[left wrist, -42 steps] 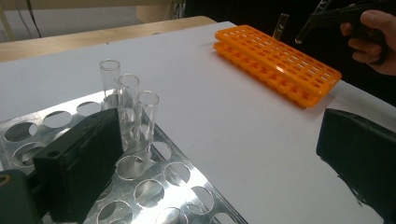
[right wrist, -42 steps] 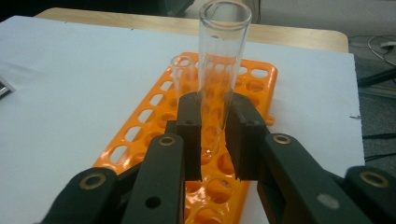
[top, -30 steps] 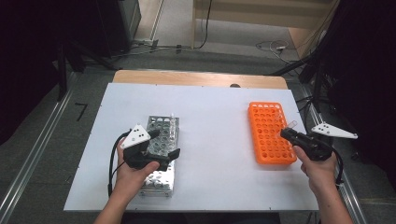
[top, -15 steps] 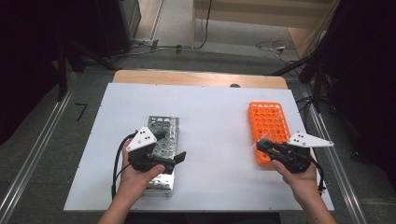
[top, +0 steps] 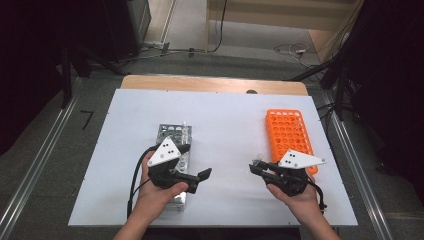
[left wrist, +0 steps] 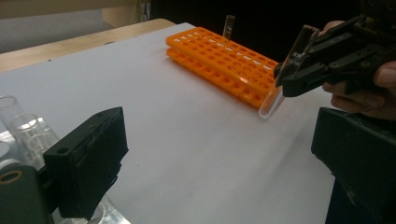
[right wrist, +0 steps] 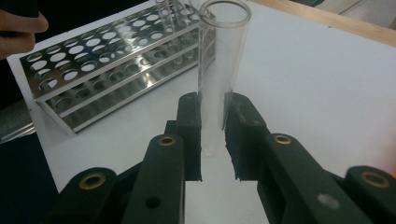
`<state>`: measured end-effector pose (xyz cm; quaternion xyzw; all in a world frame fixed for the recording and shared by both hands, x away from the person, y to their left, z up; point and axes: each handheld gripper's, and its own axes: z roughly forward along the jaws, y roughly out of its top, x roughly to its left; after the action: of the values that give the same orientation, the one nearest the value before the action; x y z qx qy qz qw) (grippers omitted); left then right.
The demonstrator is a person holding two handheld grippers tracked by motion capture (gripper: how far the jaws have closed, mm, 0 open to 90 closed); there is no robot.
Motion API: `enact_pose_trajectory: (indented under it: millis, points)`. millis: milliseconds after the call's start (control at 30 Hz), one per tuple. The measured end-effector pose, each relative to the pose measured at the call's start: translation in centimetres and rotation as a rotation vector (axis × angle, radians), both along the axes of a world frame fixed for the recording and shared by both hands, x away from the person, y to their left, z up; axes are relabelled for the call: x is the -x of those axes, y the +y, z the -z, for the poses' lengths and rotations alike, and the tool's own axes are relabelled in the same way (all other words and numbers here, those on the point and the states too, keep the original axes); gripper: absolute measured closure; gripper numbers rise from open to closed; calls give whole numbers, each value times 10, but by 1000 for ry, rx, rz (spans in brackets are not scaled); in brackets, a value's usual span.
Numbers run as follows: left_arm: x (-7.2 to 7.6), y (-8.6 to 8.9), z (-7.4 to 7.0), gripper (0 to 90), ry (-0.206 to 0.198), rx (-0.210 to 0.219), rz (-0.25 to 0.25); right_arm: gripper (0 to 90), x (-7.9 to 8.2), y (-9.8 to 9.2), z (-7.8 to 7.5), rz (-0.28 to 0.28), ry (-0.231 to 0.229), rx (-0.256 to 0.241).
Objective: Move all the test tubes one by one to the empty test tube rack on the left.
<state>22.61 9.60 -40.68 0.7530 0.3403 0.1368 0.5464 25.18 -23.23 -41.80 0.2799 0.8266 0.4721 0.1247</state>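
Observation:
A clear test tube [right wrist: 219, 60] stands between the jaws of my right gripper [right wrist: 213, 109], which is shut on it. In the high view that gripper [top: 257, 167] hovers over the white table, left of the orange rack [top: 287, 135]. In the left gripper view the held tube [left wrist: 287, 74] tilts in front of the orange rack [left wrist: 219, 65]. My left gripper [top: 197, 177] is open and empty, above the near end of the metal rack [top: 172, 137], its jaws pointing right. Its wide-apart jaws frame the left gripper view [left wrist: 219, 158].
One tube [left wrist: 229, 28] stands at the orange rack's far end. A few clear tubes [top: 184, 129] sit in the metal rack. The white tabletop [top: 225, 125] lies bare between the racks. A wooden edge [top: 210, 84] runs along the back.
My right gripper has carried the tube left, from over the orange rack to the table's middle. My left gripper has shifted right and nearer, off the metal rack's side.

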Motion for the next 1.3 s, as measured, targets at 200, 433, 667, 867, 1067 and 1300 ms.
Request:
enact_pose_trajectory:
  millis: [200,433,667,867,1067,1300]
  points:
    - [1,-13,0,57,20,1,34,743,7,18,4,-45,1,17]
    - [5,-29,1,153,20,-10,62,743,13,37,9,-93,3,43]
    - [9,-38,2,322,26,-20,77,743,15,46,12,-110,9,56]
    - [12,-46,2,427,17,-14,134,743,18,53,13,-126,14,63]
    - [14,-52,2,529,16,-26,151,743,22,59,13,-146,17,72]
    - [14,-57,5,660,26,-63,139,743,28,66,12,-174,12,73]
